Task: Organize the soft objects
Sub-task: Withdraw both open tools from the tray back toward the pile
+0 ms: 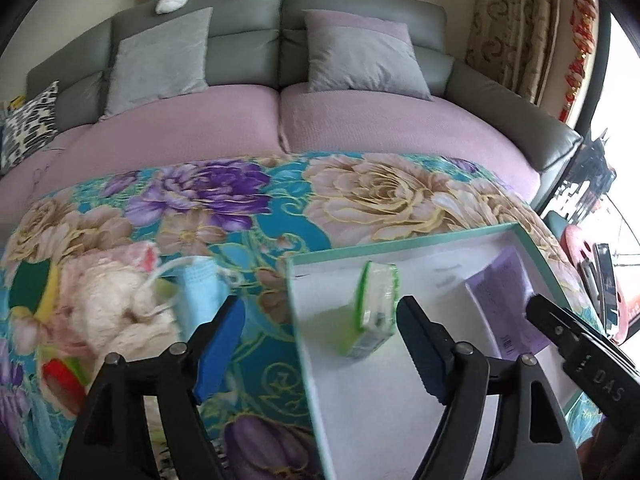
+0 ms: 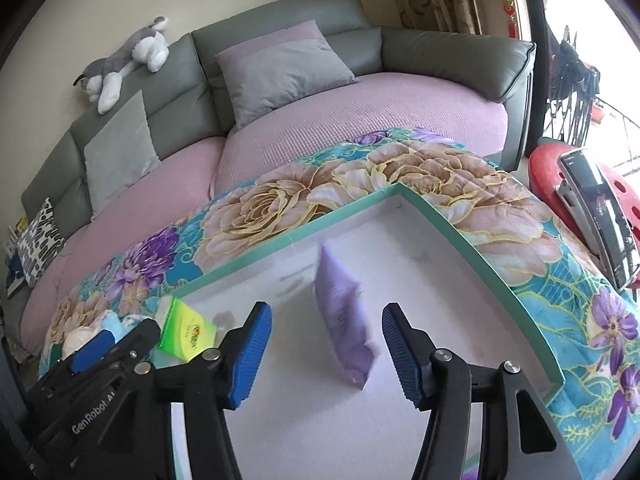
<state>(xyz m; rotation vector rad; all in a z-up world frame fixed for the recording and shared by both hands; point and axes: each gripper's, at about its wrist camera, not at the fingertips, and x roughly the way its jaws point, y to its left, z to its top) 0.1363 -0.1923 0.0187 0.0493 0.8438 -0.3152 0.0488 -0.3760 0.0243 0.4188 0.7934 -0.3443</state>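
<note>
I look across a living room with a grey leather sofa (image 1: 248, 40) against a cream wall (image 2: 120, 4), its seat covered in a pale pink throw (image 1: 180, 120). Grey cushions (image 1: 160, 56) lean on the backrest, and a patterned black-and-white cushion (image 1: 28, 124) sits at the far left. A beige patterned curtain (image 1: 516, 24) hangs at right beside a bright window (image 1: 616, 120) that lets in strong daylight.

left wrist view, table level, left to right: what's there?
fluffy cream plush → light blue face mask → green tissue pack in the white tray → purple packet.
</note>
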